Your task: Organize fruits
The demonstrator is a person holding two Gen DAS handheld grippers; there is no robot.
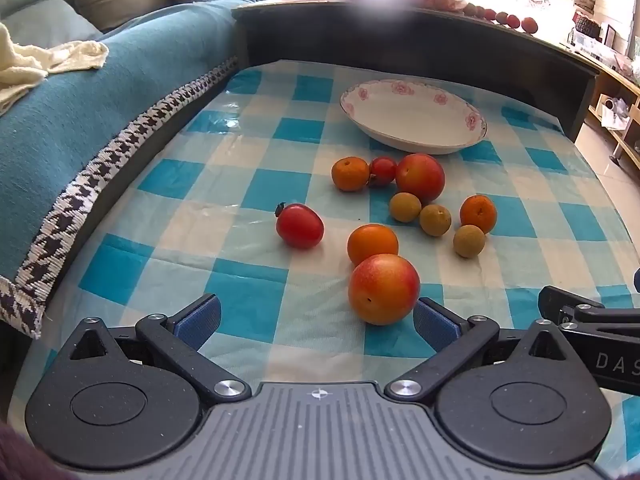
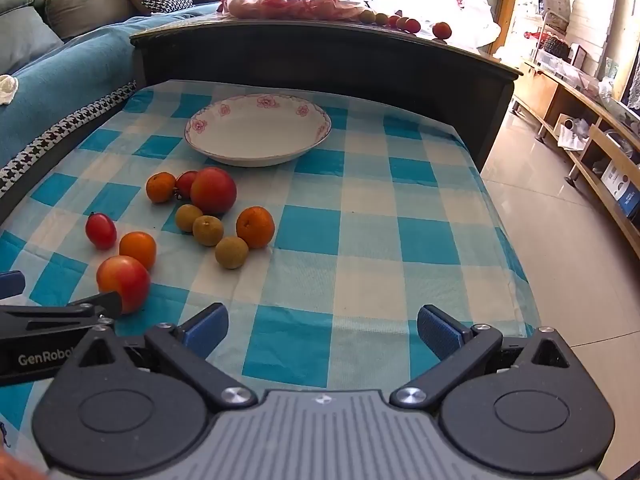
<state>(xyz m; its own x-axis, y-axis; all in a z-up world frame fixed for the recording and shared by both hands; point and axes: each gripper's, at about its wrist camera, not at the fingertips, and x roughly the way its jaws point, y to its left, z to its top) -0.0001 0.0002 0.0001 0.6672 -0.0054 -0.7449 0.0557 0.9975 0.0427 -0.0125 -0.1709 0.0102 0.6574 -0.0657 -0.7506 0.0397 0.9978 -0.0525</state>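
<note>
While both tongs hang spread wide and empty above the blue-and-white checked bench point(image 2: 360, 240), the nearest fruit, a large round red-orange plum-like fruit point(image 1: 383, 289), lies just ahead of the left tongs point(image 1: 316, 320), toward their right pad point(image 1: 434, 322). From the right tongs point(image 2: 322, 330) it sits well off to the left. Being round, it has no long axis to line up with. Other loose fruits lie scattered between it and the empty white flower-rimmed dish point(image 1: 414, 116) beyond, so the left hand looks better placed.
</note>
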